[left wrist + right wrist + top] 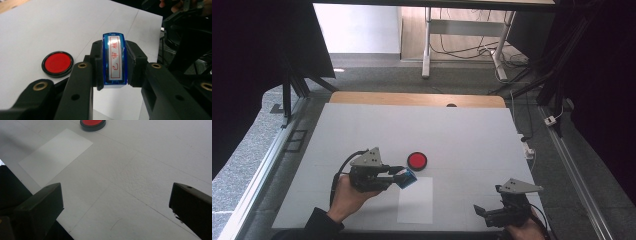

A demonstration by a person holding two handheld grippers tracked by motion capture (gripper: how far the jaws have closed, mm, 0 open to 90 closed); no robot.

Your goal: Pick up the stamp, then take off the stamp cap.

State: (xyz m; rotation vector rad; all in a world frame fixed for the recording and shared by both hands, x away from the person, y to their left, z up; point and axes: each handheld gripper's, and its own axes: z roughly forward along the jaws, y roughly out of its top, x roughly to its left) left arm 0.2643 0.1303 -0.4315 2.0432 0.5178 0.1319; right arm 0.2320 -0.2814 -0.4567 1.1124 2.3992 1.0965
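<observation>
A blue stamp (114, 61) with a white label and red characters is clamped between the jaws of my left gripper (113, 65). In the high view that left gripper (403, 176) holds the blue stamp (407, 177) just above the table, over the top left corner of a white paper sheet (416, 200). A round red ink pad (417, 160) in a black case lies just beyond it; the same red ink pad (57, 63) sits to the left of the jaws. My right gripper (482, 214) rests open near the front right edge, its jaws wide apart over bare table (117, 195).
The white table top (472, 135) has a wooden strip along its far edge. The paper sheet (55, 155) and ink pad (93, 123) lie ahead of the right gripper. Desk legs and cables stand on the floor beyond.
</observation>
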